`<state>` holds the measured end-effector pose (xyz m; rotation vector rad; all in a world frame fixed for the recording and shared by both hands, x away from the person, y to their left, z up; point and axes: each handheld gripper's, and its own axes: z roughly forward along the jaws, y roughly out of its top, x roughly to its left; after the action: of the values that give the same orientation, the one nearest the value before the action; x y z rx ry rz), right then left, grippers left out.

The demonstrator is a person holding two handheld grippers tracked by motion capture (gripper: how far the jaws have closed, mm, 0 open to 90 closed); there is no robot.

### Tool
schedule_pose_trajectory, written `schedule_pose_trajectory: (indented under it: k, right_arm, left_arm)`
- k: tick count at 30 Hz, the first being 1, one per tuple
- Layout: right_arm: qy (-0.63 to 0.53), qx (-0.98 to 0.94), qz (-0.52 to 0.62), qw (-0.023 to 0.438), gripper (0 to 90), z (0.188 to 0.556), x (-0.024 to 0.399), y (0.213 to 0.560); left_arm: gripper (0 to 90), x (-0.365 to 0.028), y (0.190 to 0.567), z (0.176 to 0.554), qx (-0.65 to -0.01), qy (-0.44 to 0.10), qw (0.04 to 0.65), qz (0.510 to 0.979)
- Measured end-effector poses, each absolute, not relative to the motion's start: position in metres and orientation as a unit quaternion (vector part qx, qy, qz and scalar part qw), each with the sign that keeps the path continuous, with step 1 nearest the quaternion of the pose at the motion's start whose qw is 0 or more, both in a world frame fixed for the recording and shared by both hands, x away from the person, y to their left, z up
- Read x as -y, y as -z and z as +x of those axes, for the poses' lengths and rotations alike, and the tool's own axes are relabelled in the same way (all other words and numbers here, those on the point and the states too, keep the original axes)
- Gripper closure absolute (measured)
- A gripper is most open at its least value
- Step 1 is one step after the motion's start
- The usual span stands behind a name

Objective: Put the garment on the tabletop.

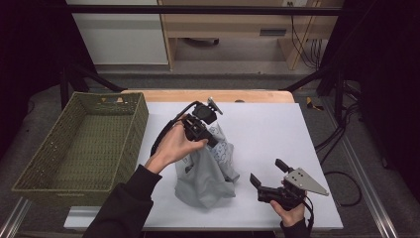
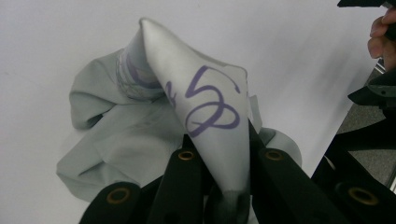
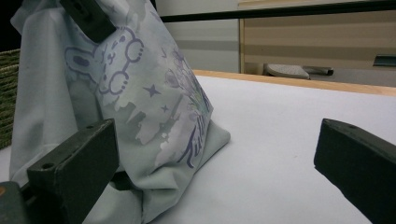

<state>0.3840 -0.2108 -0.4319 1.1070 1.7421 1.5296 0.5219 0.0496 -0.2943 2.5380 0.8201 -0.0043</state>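
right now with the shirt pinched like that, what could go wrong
The left hand-held gripper pinches just a fold of the grey printed shirt; the thin cloth may slip free. Most of the shirt lies bunched on the white table, so it could drag. The right hand-held gripper stands open, away from it, giving no support.

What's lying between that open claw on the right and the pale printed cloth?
Nothing: in the high view, bare white table top separates the right gripper from the cloth. The right gripper view shows the same.
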Motion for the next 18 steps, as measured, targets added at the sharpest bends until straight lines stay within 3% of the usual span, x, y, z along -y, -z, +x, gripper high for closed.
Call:
schedule_pose_trajectory:
  k: [15,17,18]
  right_arm:
    - [-0.573,-0.649,0.417,0.278,0.3,0.384,0.211,0.432]
    - [-0.572,-0.650,0.417,0.278,0.3,0.384,0.211,0.432]
    - [-0.572,-0.650,0.416,0.279,0.3,0.385,0.211,0.433]
  left_arm:
    - [79.3,-0.042,0.332,0.521,-0.285,0.014,0.226,0.931]
    - [70.5,-0.042,0.334,0.519,-0.281,0.014,0.225,0.933]
    - [70.5,-0.042,0.335,0.519,-0.280,0.011,0.226,0.933]
